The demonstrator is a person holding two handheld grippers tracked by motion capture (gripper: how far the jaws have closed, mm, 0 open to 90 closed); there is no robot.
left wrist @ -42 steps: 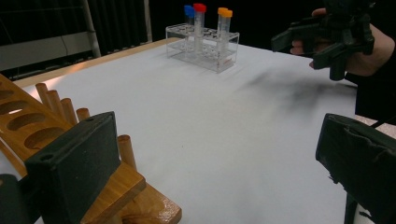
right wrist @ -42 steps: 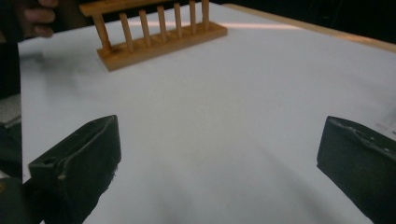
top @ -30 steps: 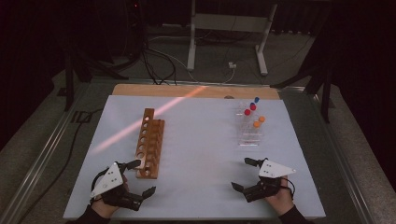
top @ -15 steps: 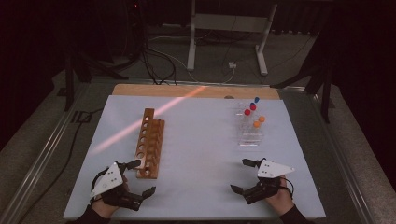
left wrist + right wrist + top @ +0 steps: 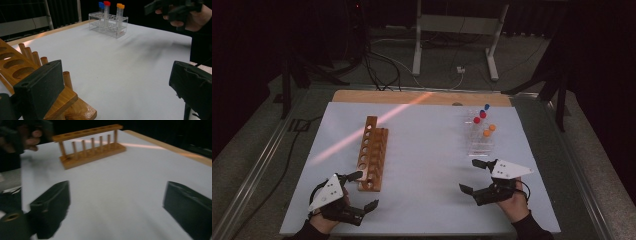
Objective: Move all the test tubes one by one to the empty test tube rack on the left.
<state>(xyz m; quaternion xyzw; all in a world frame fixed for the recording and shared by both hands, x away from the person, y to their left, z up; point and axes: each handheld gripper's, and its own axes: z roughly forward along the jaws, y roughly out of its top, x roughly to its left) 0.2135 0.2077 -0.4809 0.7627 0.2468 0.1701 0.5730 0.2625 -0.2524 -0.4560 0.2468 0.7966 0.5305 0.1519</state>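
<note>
I hold my right gripper [image 5: 476,176] near the table's [image 5: 427,165] front edge, at about four o'clock from the table's middle. Its jaws have just been closing a little, yet they stand wide apart with nothing between them. My left gripper [image 5: 362,191] sits at about seven o'clock, jaws spread just as wide and empty, touching or all but touching the near end of the wooden rack [image 5: 373,151].

The things I am after are the capped tubes [image 5: 482,122], standing upright in the clear rack [image 5: 481,137] at about twelve o'clock from my right gripper and near it. From the left gripper view I count blue, red and two orange caps [image 5: 120,5].

I judge these tubes light, stiff and smooth, probably thin plastic, so they could slip or twist in the pads if I pinch too low or too loosely. The clear rack looks light as well and may lift or slide with a tube. I would take one tube just under its cap, jaws on either side, and pull straight up. The wooden rack has open holes along its top bar, ready to receive them.
</note>
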